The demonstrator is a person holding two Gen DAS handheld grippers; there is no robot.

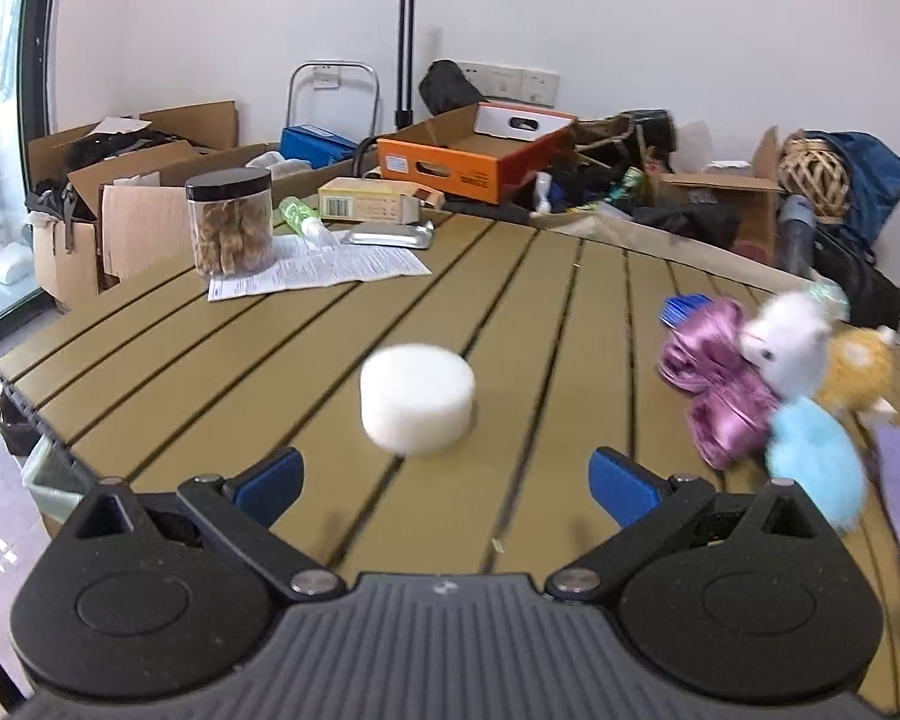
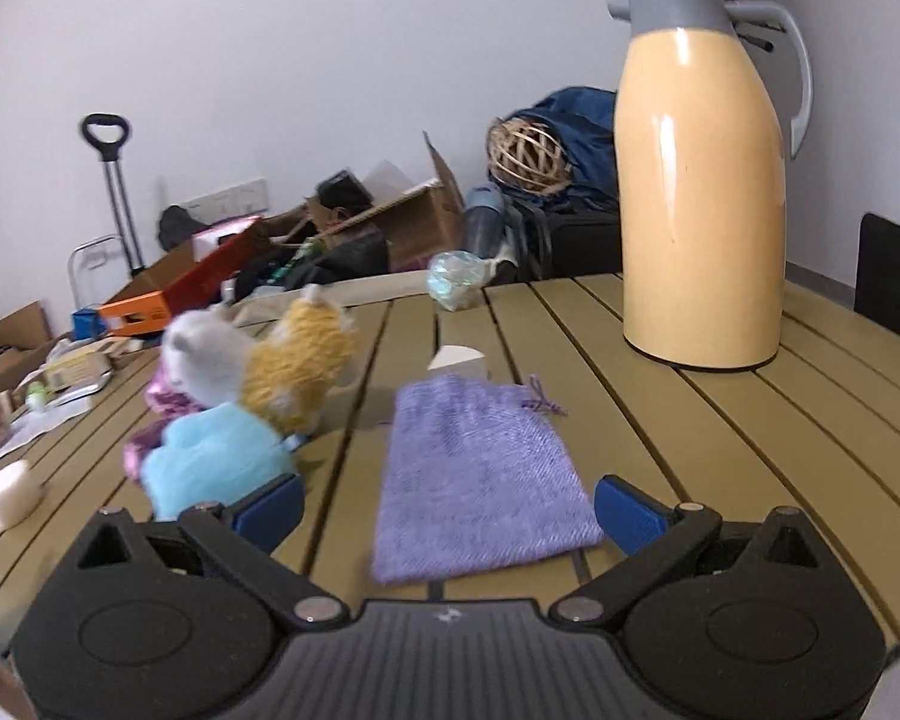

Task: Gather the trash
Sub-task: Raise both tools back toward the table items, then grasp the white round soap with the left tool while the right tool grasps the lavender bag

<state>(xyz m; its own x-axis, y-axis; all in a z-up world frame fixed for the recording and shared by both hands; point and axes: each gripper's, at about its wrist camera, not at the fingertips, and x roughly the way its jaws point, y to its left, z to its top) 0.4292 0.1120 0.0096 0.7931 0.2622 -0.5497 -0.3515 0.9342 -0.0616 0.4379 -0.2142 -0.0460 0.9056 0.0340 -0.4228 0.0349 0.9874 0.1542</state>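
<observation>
A white foam puck [image 1: 417,399] lies on the slatted brown table [image 1: 270,354], just ahead of my left gripper [image 1: 447,483], which is open and holds nothing. The same foam puck [image 2: 12,492] shows at the far left of the right wrist view. My right gripper [image 2: 450,507] is open over the near end of a purple knitted pouch [image 2: 480,480]. A crumpled clear wrapper [image 2: 456,279] sits near the table's far edge. A small white wedge-shaped piece [image 2: 459,363] stands behind the pouch.
Plush toys [image 2: 252,396] and a shiny purple ribbon [image 1: 720,390] are heaped between the two grippers. A tall beige thermos jug [image 2: 705,180] stands at the right. A snack jar [image 1: 231,222], papers [image 1: 324,264] and a small box [image 1: 369,198] sit far left. Cardboard boxes [image 1: 474,150] crowd the floor beyond.
</observation>
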